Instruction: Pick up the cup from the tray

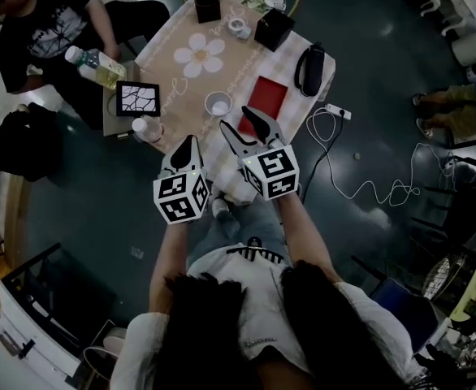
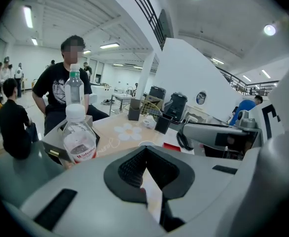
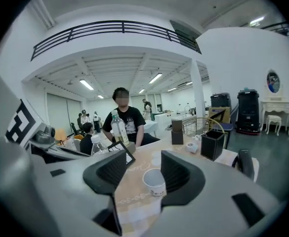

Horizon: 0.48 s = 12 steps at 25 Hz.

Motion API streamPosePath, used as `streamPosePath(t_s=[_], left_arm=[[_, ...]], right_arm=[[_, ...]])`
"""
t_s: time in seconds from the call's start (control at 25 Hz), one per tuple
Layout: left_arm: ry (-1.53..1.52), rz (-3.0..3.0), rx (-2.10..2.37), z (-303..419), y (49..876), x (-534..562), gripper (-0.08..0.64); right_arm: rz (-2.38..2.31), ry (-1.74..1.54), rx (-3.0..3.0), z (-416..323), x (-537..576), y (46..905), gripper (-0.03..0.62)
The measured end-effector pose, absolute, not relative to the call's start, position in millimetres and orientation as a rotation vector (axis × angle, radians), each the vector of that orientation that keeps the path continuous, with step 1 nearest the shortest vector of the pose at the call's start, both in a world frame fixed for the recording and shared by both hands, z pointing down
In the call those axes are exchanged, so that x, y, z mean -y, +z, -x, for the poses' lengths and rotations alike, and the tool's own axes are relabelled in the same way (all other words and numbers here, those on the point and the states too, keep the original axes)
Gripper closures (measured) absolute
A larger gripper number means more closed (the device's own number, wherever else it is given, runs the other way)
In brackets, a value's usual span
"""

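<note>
Cloth-covered tabletop (image 1: 169, 67) lies under both grippers. Left gripper (image 1: 191, 141) has its jaws together, empty; right gripper (image 1: 233, 116) has its jaws half apart, gripping nothing. Just beyond stands the white cup (image 1: 218, 104), upright beside a red card (image 1: 266, 96).

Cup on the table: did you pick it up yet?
Not yet. Nothing looks done: the cup stands on the table, untouched. In hand: the right gripper is lined up on it, jaws apart, empty. Still to do: reach in, close, lift.
</note>
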<state>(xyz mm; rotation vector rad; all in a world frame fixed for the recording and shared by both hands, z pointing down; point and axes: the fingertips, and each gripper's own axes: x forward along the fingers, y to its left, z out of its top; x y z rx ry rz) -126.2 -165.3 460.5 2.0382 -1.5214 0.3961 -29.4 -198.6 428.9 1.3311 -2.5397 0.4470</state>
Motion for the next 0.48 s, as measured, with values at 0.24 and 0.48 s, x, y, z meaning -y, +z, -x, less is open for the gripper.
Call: streamPosePath(t_s=[0.24,0.48], left_arm=[[0.387,-2.103,1.504,119,441,154,0.554],[0.389,-2.162,1.487,115,429,147,0.554]], right_arm=[[-1.400,0.443,2.517,22,185,414,0.542],[-1.431,0.469,2.461,21,173,415,0.584]])
